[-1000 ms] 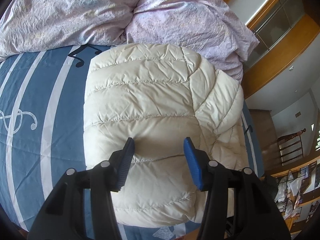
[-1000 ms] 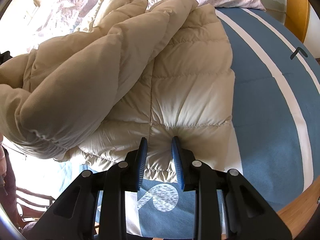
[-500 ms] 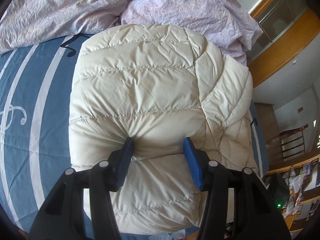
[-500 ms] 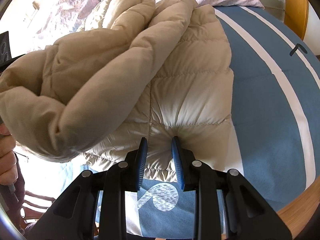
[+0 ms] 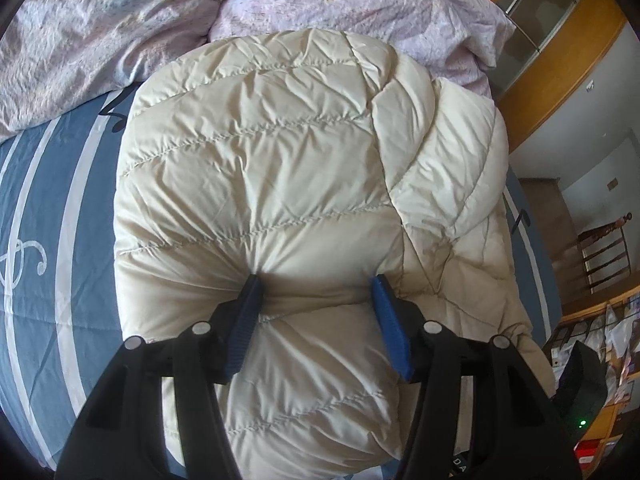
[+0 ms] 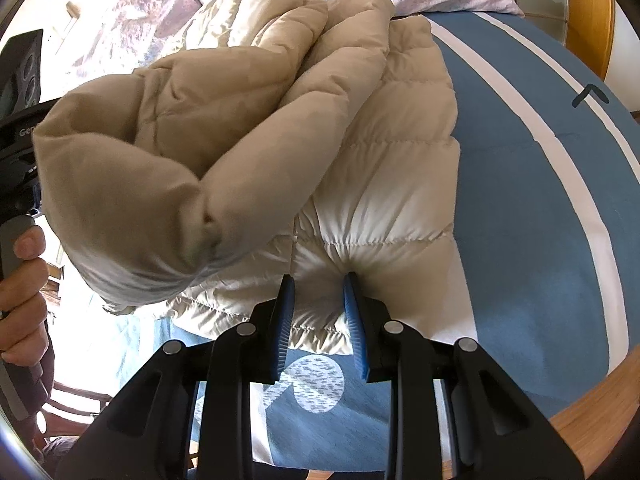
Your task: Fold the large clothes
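A cream quilted down jacket [image 5: 280,160] lies on the bed. My left gripper [image 5: 316,282] points down at it with a thick fold of the jacket bulging between its blue pads; the jaws are opening, and the pads still dent the fabric. In the right wrist view that lifted fold [image 6: 160,168] hangs doubled over the flat part of the jacket [image 6: 404,168]. My right gripper [image 6: 318,280] is shut on the jacket near its hem, the fabric puckering at its tips. A hand [image 6: 20,280] holds the left gripper's body at that view's left edge.
The bed has a blue cover with white stripes [image 6: 540,200] and a crumpled lilac duvet [image 5: 340,4] at its head. A wooden bed edge [image 6: 592,412] runs at the lower right. A wooden chair [image 5: 604,256] and cluttered shelves [image 5: 600,332] stand beyond the bed.
My left gripper has carried the fold of the jacket down and across over the flat part, and its jaws stand a little wider. The right gripper has kept still.
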